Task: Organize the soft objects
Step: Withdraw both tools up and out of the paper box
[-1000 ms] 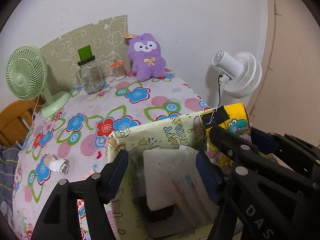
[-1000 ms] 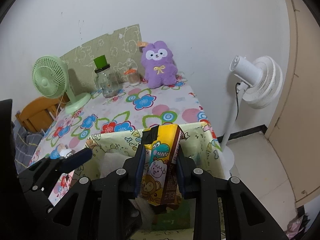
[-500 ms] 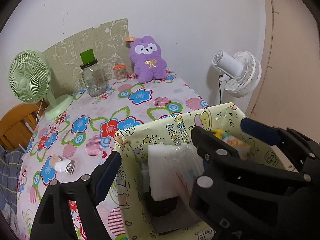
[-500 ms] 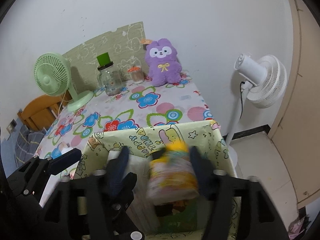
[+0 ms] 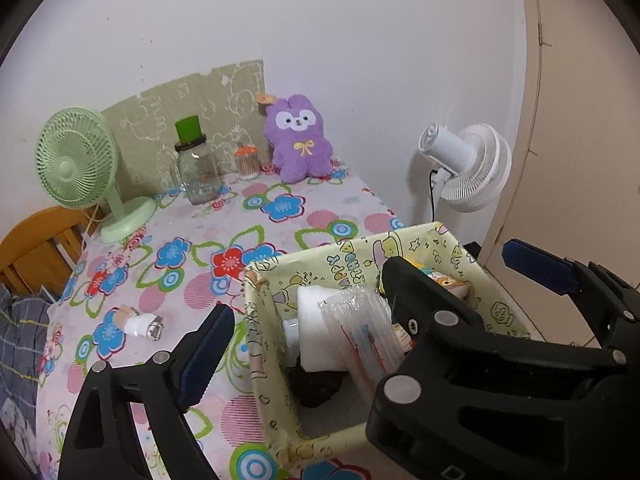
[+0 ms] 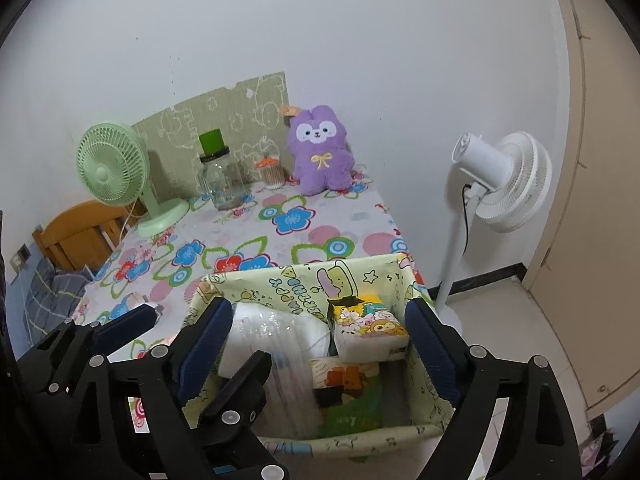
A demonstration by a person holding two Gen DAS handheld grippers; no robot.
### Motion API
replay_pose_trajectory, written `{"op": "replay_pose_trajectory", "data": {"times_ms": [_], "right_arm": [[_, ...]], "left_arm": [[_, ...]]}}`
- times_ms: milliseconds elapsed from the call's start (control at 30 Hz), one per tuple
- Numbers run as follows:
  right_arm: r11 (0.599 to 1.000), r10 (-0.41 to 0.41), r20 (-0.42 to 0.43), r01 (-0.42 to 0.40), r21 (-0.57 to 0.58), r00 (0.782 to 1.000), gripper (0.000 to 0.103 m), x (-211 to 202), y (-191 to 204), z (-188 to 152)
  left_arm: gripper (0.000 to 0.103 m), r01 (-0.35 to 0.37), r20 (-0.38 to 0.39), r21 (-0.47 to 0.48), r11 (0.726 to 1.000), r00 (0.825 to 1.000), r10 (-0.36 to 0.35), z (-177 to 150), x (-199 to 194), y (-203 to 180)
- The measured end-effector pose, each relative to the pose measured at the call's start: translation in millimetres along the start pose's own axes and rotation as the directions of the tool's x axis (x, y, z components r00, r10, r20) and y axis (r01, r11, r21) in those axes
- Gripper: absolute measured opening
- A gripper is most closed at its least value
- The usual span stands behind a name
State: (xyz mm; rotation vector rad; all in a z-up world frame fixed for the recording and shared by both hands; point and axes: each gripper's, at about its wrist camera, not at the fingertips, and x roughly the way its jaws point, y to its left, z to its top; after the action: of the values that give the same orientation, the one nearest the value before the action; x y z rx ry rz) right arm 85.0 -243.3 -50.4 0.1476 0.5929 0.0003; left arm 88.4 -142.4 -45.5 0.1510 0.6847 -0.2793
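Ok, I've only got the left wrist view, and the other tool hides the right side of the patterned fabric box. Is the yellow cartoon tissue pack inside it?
Observer: Yes. The right wrist view shows the yellow cartoon-printed tissue pack lying inside the pale green patterned fabric box, near its right wall.
Operator: Is the right tool gripping it?
Observer: No. The right tool is open, its fingers spread far wider than the pack.
Operator: What's under the pack?
Observer: It appears to rest on another printed packet with orange markings.

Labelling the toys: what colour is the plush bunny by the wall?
Purple plush bunny, yellow bow; clearest in right wrist view.
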Motion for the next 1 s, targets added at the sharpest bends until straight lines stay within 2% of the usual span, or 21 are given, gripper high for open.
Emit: {"op": "replay_pose_trajectory", "data": {"times_ms": [333,567,833,1000], "right_arm": [[0.999,-0.034,0.058,0.035,-0.015,0.998,0.097,-37,20,3],[0.999,-0.027,0.072,0.029,-0.024,0.997,0.098,-55,37,6],[0.998,-0.055,0.097,0.058,-0.033,0.994,0.103,-62,58,6],[0.999,-0.041,0.100,0.043,-0.024,0.994,0.103,-62,70,5]], "left_arm": [[0.098,-0.009,0.059,-0.012,1.000,0.998,0.010,-1,-35,12],[0.103,-0.012,0.102,-0.020,1.000,0.995,0.014,-3,-57,24],[0.103,-0.017,0.098,-0.023,1.000,0.995,0.019,-5,-64,42],[0.103,-0.021,0.104,-0.036,0.999,0.994,0.025,-8,-68,54]]}}
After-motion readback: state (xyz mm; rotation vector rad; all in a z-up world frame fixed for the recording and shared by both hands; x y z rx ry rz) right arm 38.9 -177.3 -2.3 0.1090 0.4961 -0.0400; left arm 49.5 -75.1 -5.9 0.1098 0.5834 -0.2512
